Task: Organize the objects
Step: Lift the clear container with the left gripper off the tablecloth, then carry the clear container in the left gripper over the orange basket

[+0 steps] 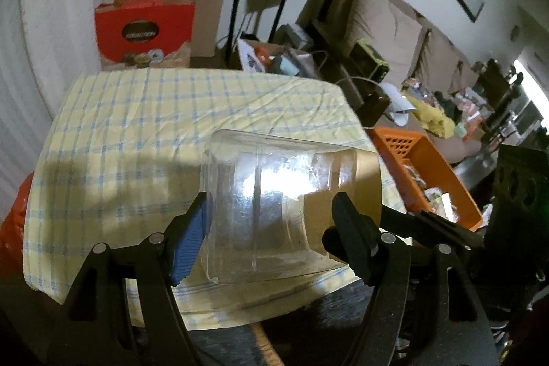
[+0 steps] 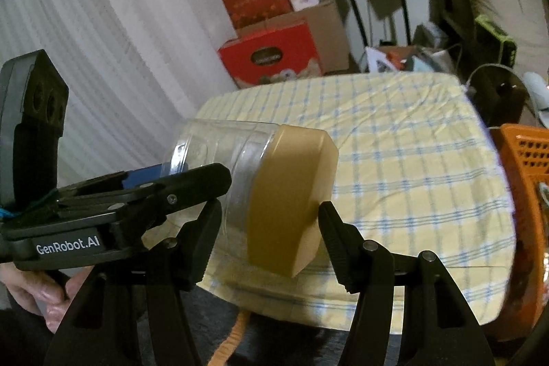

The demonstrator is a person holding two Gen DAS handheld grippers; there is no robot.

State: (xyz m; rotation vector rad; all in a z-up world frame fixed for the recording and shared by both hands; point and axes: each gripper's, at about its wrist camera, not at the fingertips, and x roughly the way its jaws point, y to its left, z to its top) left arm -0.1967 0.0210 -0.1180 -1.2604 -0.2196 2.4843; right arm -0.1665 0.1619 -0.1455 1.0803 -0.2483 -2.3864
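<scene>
**We could drop the jar**

Our left gripper (image 1: 271, 222) squeezes the clear jar (image 1: 267, 194); our right gripper (image 2: 271, 228) squeezes its gold lid (image 2: 288, 191), above the checked cloth (image 1: 137, 112). The smooth plastic might slip and fall

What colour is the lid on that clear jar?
The lid is gold-tan, seen best from the right wrist camera.

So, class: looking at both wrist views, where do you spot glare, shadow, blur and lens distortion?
Left wrist view: bright glare on the clear jar; a dark shadow falls across the checked cloth; the far clutter is blurred. Right wrist view: dimmer and flatter, no strong glare on the gold lid; the boxes behind look soft. Both views: fisheye bending, dark corners.
</scene>
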